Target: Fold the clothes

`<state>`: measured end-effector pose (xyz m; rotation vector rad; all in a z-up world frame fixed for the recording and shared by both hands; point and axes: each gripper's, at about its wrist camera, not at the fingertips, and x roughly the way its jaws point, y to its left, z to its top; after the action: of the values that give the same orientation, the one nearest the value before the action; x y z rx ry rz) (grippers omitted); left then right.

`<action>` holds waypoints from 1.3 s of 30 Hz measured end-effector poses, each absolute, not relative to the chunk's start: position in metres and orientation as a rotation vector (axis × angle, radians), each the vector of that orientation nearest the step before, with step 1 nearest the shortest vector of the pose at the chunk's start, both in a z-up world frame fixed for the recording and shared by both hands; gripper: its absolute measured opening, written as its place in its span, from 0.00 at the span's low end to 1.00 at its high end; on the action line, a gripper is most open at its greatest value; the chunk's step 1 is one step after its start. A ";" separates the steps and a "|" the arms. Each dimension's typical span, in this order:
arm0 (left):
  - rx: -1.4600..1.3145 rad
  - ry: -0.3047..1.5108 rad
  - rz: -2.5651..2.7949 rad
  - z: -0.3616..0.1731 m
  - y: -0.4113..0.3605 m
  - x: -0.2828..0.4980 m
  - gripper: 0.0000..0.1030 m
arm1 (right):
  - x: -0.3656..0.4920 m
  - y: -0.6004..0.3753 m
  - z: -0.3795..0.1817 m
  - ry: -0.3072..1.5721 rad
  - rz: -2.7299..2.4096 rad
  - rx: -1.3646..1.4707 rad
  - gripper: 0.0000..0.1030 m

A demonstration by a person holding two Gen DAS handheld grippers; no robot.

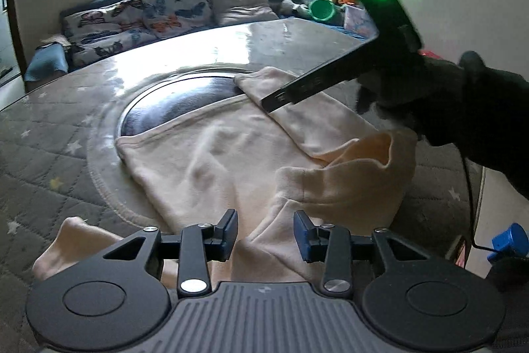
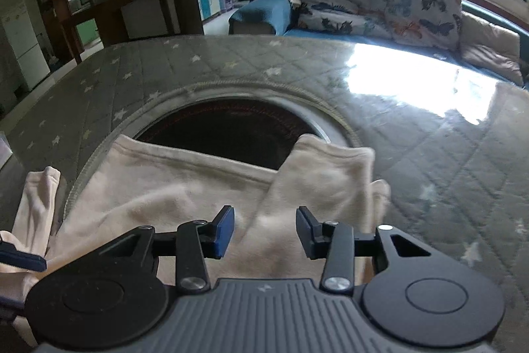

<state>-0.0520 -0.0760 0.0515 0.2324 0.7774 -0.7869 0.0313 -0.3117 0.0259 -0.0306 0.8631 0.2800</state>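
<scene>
A cream long-sleeved top (image 1: 211, 161) lies spread on the round table, partly over its dark centre disc (image 1: 185, 98). One sleeve (image 1: 307, 118) is folded across the body. The neck opening (image 1: 373, 154) stands up at the right, and the other sleeve (image 1: 66, 240) hangs off the near edge. My left gripper (image 1: 266, 232) is open just above the near part of the top. My right gripper (image 2: 264, 229) is open over the folded sleeve (image 2: 324, 174), nothing pinched. In the left wrist view the right gripper (image 1: 274, 100) reaches in from the right, held by a dark-gloved hand (image 1: 463, 108).
The table carries a grey quilted star cover (image 2: 446, 174) under glossy film, with glare at the far side. Behind it is a sofa with butterfly cushions (image 1: 175, 5), toys and a green cup (image 1: 322, 9). A blue clip on a cable (image 1: 509, 240) sits at the right edge.
</scene>
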 end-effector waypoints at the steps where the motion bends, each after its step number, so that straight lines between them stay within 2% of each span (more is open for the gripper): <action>1: 0.234 0.781 -0.795 0.050 -0.078 -0.051 0.39 | 0.032 -0.310 0.023 0.867 0.272 -0.043 0.32; 3: 0.237 0.783 -0.804 0.047 -0.081 -0.049 0.39 | 0.033 -0.306 0.019 0.866 0.253 -0.077 0.25; 4: 0.238 0.782 -0.808 0.047 -0.082 -0.048 0.39 | 0.032 -0.305 0.019 0.863 0.244 -0.093 0.14; 6: 0.243 0.786 -0.816 0.044 -0.085 -0.046 0.39 | 0.029 -0.308 0.020 0.855 0.235 -0.103 0.05; 11: 0.259 0.809 -0.831 0.036 -0.091 -0.044 0.37 | 0.009 -0.333 0.038 0.783 0.173 -0.120 0.03; 17: 0.271 0.780 -0.835 0.034 -0.094 -0.051 0.12 | -0.024 -0.388 0.059 0.719 0.037 -0.090 0.02; 19: 0.269 0.755 -0.837 0.037 -0.093 -0.055 0.09 | -0.034 -0.406 0.060 0.731 0.002 -0.068 0.02; 26: 0.275 0.712 -0.870 0.047 -0.091 -0.070 0.08 | -0.040 -0.408 0.061 0.735 0.060 -0.006 0.07; 29: 0.288 0.710 -0.866 0.048 -0.091 -0.072 0.09 | -0.028 -0.391 0.059 0.740 0.126 0.012 0.19; 31: 0.295 0.710 -0.863 0.049 -0.091 -0.072 0.11 | -0.020 -0.379 0.057 0.744 0.161 0.012 0.27; 33: 0.282 0.710 -0.858 0.048 -0.090 -0.069 0.21 | -0.011 -0.365 0.054 0.751 0.190 0.003 0.32; 35: 0.274 0.709 -0.855 0.047 -0.092 -0.065 0.28 | -0.002 -0.352 0.051 0.762 0.214 -0.005 0.33; 39: 0.268 0.732 -0.860 0.040 -0.098 -0.058 0.28 | 0.015 -0.332 0.042 0.791 0.241 -0.018 0.33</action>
<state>-0.0577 -0.0983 0.0396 0.2681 0.7318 -0.8596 0.0148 -0.3322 0.0415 -0.0181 0.7910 0.2407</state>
